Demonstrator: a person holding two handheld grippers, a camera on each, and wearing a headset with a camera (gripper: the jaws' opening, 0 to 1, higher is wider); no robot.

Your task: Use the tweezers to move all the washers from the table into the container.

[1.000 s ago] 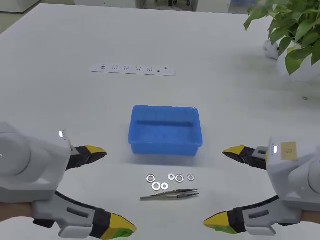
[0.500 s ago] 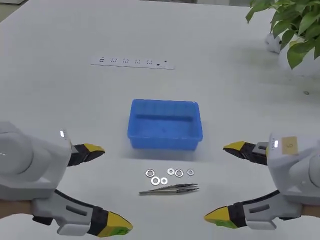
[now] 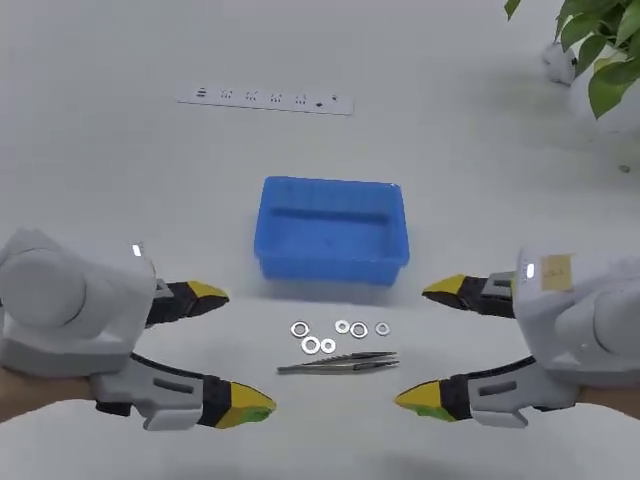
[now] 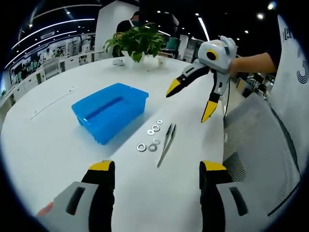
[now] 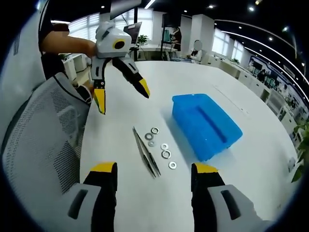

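Hovering low over the table with the left gripper and the right gripper, both wide open, holding nothing. Leaving the tweezers flat near the table's front edge, between the two grippers, tips close together, pinching nothing. Leaving six washers just behind the tweezers, between them and the blue box, with none seen inside the box.

Could go wrong in a few ways. Could bump the tweezers into the washers and scatter them toward the table's edge by coming down too fast. Could miss the tweezers, so thin and so low against the table top. Could later flick a washer away by squeezing too hard, or drop it short of the box by squeezing too softly.

Looks like shiny metal for both tweezers and washers. Long, thin and pointed for the first; small, flat and round with a hole for the others. Looks like smooth blue plastic for the box, with low walls and rounded corners. Looks smooth, white and likely slippery for the table top.
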